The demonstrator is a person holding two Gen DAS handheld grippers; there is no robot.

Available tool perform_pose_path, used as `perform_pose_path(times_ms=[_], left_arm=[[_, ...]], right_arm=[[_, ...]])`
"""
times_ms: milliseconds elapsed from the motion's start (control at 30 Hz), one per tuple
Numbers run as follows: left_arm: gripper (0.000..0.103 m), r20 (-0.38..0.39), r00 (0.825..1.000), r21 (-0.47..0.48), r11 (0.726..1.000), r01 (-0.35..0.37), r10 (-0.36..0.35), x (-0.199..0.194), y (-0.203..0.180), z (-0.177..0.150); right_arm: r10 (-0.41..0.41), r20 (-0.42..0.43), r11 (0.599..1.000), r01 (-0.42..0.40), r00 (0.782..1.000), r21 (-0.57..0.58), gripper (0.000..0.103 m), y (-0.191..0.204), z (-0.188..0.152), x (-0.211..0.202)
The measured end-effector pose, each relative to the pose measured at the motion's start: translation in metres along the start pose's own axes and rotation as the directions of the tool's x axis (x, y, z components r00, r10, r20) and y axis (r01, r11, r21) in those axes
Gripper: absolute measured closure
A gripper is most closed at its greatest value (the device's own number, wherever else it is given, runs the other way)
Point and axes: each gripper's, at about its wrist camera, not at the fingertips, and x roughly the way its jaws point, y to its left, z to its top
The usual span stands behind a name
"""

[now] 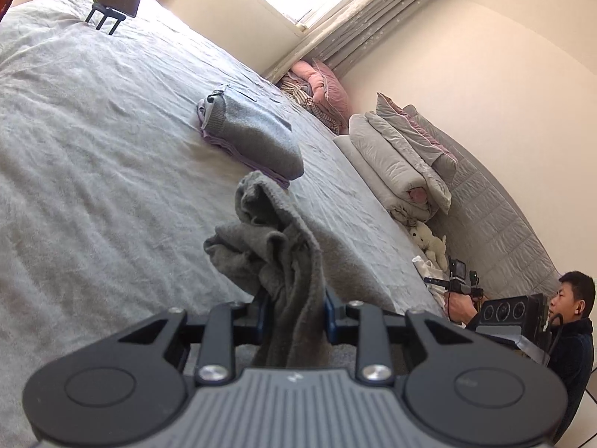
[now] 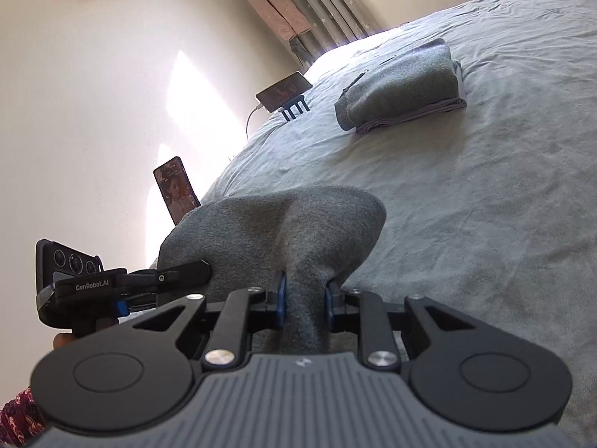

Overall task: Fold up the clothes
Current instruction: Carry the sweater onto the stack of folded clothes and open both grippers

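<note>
Bedroom scene, big bed (image 1: 93,156) with a wrinkly grey sheet and sun pouring in through the window behind it. Going left to right in the left wrist view: a phone on a little stand (image 1: 115,0) sits at the far corner, then a folded pile (image 1: 253,138) of grey knit on top of something lilac lies mid-bed, then stacked duvets (image 1: 403,164) along the wall.

The left gripper (image 1: 294,311) has its jaws clamped on a bunched edge of a grey garment (image 1: 276,250), which hangs crumpled and lifted off the sheet. The right gripper (image 2: 306,298) is likewise pinched tight on grey cloth, which drapes over it in a smooth hump (image 2: 298,220). I can't tell for sure, but it looks like the same garment held at two spots.

So my guess is this is the carry/spread part of a fold. Next it needs the cloth pulled taut between both grips and laid flat on bare sheet, well clear of the pile.
</note>
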Motion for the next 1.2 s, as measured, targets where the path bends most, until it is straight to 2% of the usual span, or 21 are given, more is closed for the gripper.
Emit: perform_pose_path(times_ms=[333, 767, 967, 1067, 1167, 1200], left_arm=[[0.075, 0.049, 0.999, 0.053, 0.998, 0.018, -0.021, 0.056, -0.010, 0.080], [0.075, 0.138, 0.990, 0.093, 0.996, 0.008, -0.021, 0.170, -0.010, 0.195], [0.075, 0.173, 0.985, 0.100, 0.995, -0.025, 0.007, 0.211, 0.002, 0.231], [0.074, 0.179, 0.984, 0.066, 0.997, -0.030, 0.018, 0.229, 0.021, 0.235], [0.070, 0.171, 0.982, 0.007, 0.996, -0.084, 0.081, 0.249, 0.048, 0.227], [0.063, 0.170, 0.980, -0.016, 0.995, -0.102, 0.104, 0.253, 0.058, 0.222]], right_arm=[[0.000, 0.107, 1.000, -0.001, 0.994, 0.014, 0.080, -0.026, 0.079, 0.019], [-0.055, 0.203, 0.998, 0.057, 0.978, -0.003, 0.080, -0.085, 0.197, 0.079], [-0.080, 0.254, 0.996, 0.089, 0.964, -0.023, 0.080, -0.108, 0.226, 0.110], [-0.124, 0.246, 0.990, 0.135, 0.961, -0.030, 0.080, -0.119, 0.223, 0.124], [-0.176, 0.232, 0.981, 0.190, 0.957, -0.039, 0.078, -0.131, 0.219, 0.139], [-0.193, 0.227, 0.977, 0.208, 0.954, -0.042, 0.075, -0.135, 0.217, 0.144]])
